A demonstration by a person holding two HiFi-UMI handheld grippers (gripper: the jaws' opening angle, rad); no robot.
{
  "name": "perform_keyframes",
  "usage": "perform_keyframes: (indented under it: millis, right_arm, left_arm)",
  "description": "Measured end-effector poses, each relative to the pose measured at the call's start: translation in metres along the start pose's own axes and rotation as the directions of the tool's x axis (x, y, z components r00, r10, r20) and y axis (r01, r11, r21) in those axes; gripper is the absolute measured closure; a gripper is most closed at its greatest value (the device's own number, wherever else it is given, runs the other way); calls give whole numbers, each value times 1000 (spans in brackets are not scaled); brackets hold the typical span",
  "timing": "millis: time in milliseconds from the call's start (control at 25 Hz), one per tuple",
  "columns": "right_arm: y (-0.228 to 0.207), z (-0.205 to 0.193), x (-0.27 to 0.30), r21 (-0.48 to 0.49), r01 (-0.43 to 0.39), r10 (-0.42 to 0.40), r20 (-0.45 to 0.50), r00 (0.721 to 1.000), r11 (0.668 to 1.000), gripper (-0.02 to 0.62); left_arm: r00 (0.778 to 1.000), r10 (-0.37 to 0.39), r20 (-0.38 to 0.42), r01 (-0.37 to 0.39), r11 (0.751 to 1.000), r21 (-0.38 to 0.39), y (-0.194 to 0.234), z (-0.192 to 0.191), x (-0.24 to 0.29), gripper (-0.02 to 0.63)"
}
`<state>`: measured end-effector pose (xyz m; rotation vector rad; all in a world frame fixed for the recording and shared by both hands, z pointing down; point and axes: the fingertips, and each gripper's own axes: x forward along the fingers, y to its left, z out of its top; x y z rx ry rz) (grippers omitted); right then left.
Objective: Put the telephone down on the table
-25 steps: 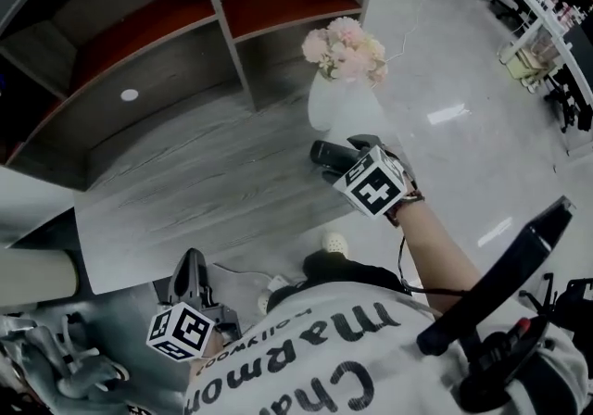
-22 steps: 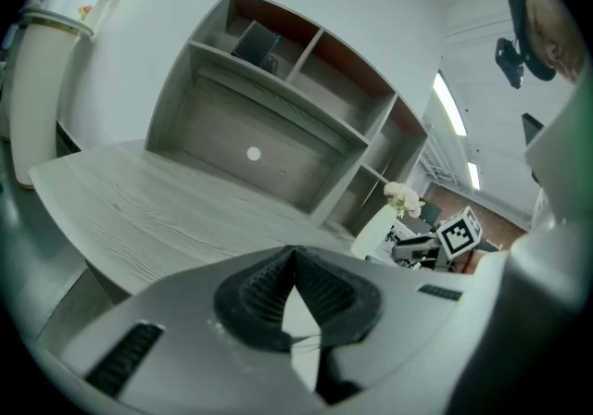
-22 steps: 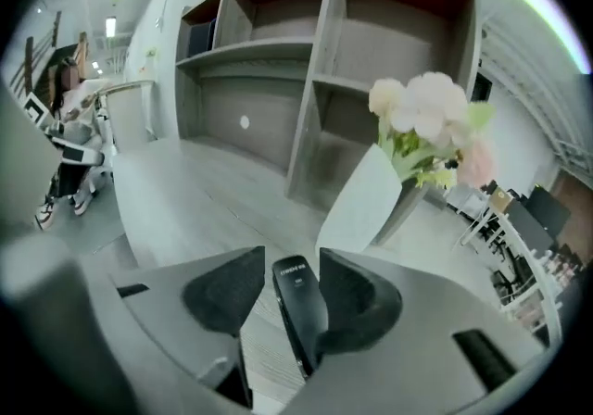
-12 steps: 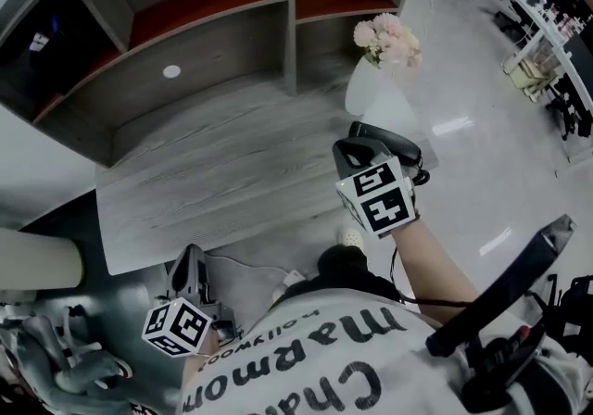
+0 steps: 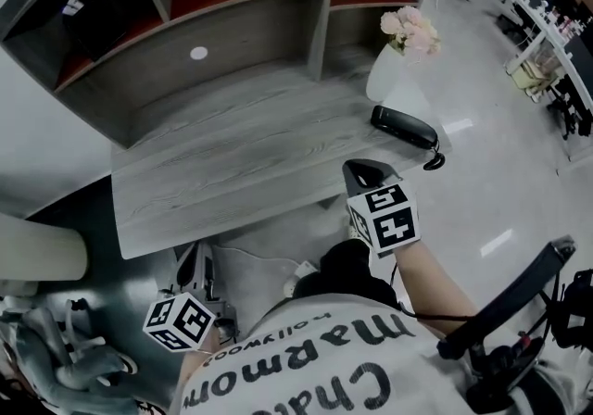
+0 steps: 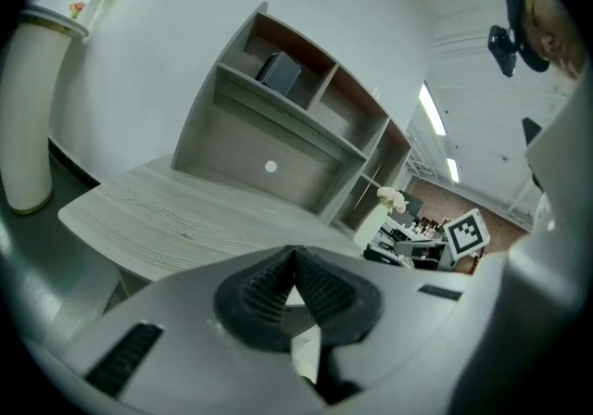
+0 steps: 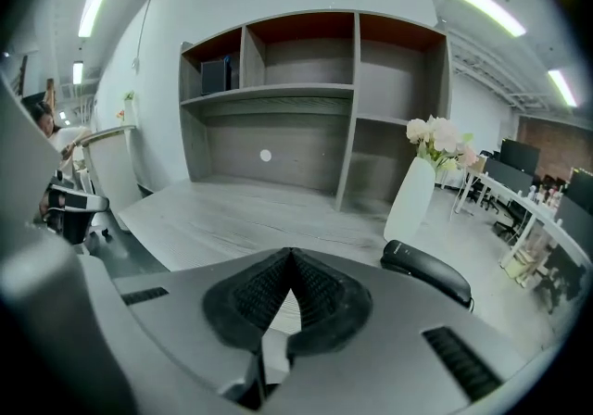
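The black telephone handset [image 5: 403, 126] lies flat on the right end of the grey wooden table [image 5: 232, 163], close to the white vase; its cord curls off the edge. My right gripper [image 5: 363, 169] hovers over the table's front edge, just short of the handset and apart from it, jaws shut and empty. In the right gripper view the telephone [image 7: 428, 271] rests to the right of the shut pads [image 7: 269, 293]. My left gripper [image 5: 196, 257] hangs low at the lower left, below the table's front edge, shut on nothing.
A white vase with pink flowers [image 5: 391, 78] stands behind the handset. A grey shelf unit [image 5: 232, 6] rises along the table's far side. A white cylinder [image 5: 37, 265] stands at the left. Desks [image 5: 547, 24] line the far right.
The handset, held in the right gripper before, now lies on the table. The right gripper has let it go, shut, and drawn back toward the front edge.
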<state>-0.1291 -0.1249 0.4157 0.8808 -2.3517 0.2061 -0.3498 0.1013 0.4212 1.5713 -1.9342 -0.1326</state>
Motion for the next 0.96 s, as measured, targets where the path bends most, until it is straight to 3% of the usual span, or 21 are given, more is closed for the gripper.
perform_keyframes:
  millis: [320,960]
  right_arm:
    - [-7,-7,-6,5,56,-56,-14,998,998,584]
    - [-6,3,-13,7,114,-114,3,993,993,584]
  left_arm:
    - [1000,-27,2,27,1000,2,2,0,-3,597]
    - [1000,-12,1,12,1000,0,18,1,-17,597]
